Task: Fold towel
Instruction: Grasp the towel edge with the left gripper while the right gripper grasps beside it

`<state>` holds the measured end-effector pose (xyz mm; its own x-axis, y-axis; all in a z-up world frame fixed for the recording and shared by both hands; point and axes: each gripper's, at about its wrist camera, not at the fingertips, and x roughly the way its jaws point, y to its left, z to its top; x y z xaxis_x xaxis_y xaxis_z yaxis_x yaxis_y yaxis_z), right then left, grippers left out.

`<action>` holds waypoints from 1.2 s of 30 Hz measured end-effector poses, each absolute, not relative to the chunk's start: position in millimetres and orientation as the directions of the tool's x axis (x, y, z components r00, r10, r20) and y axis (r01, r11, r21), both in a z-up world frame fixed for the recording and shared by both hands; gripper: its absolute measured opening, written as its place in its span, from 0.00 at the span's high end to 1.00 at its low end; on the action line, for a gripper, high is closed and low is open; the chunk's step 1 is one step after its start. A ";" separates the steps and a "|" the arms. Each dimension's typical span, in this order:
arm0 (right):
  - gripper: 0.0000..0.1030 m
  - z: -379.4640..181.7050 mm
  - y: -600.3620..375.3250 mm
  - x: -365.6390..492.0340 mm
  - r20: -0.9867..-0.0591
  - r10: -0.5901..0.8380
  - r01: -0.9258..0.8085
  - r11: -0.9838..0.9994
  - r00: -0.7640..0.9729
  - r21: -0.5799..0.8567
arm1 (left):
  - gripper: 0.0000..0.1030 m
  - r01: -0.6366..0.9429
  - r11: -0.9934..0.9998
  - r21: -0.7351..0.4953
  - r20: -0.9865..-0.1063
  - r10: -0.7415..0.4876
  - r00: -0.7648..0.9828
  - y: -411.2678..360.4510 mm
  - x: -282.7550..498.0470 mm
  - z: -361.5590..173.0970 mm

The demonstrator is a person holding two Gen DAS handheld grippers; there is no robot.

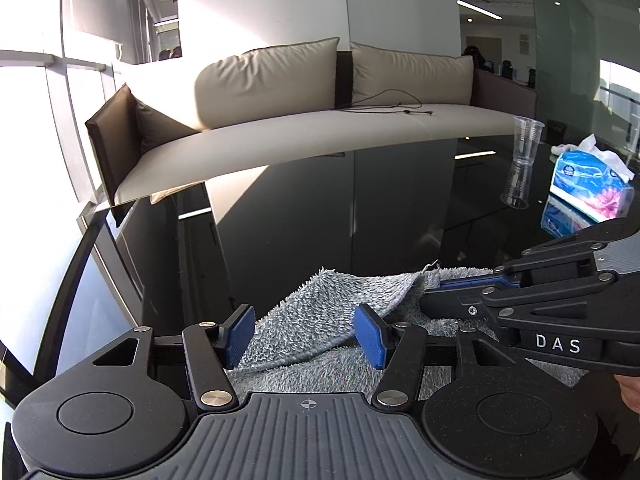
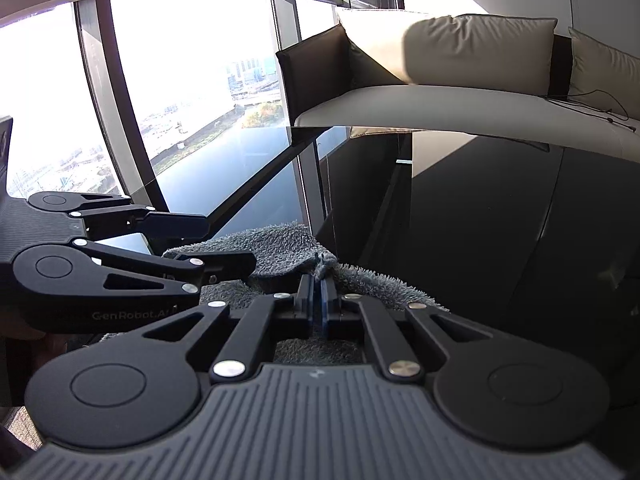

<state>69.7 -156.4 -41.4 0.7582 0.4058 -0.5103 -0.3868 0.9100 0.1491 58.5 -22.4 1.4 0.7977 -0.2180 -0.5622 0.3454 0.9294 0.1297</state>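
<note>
While one grey towel [image 1: 320, 320] lay rumpled on the black glass table [image 1: 360, 208], left gripper [image 1: 306, 330] sat wide apart over it, right gripper [image 2: 319, 296] was pinched on its corner.

"DAS" marks the right gripper [image 1: 434, 294]; "GenRobot.AI" the left gripper [image 2: 230, 240].

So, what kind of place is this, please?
Probably a lounge area in a high-rise office. A beige sofa stands behind the glossy black table, tall windows look down on a river and city, and desks with chairs show behind a glass wall.
</note>
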 end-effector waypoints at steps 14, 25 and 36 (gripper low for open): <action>0.97 -45.1 -170.1 73.1 -0.525 0.401 -0.377 0.913 0.751 0.157 | 0.33 0.433 0.885 0.169 -0.559 -0.276 0.782 -37.6 55.1 1.5; 0.97 -45.5 -175.1 66.2 -0.520 0.412 -0.381 0.909 0.749 0.172 | 0.45 0.463 0.862 0.205 -0.569 -0.279 0.773 -48.3 56.8 -7.6; 0.97 -41.2 -184.5 69.4 -0.498 0.407 -0.364 0.912 0.765 0.186 | 0.95 0.445 0.882 0.158 -0.574 -0.284 0.768 -42.2 66.3 -8.4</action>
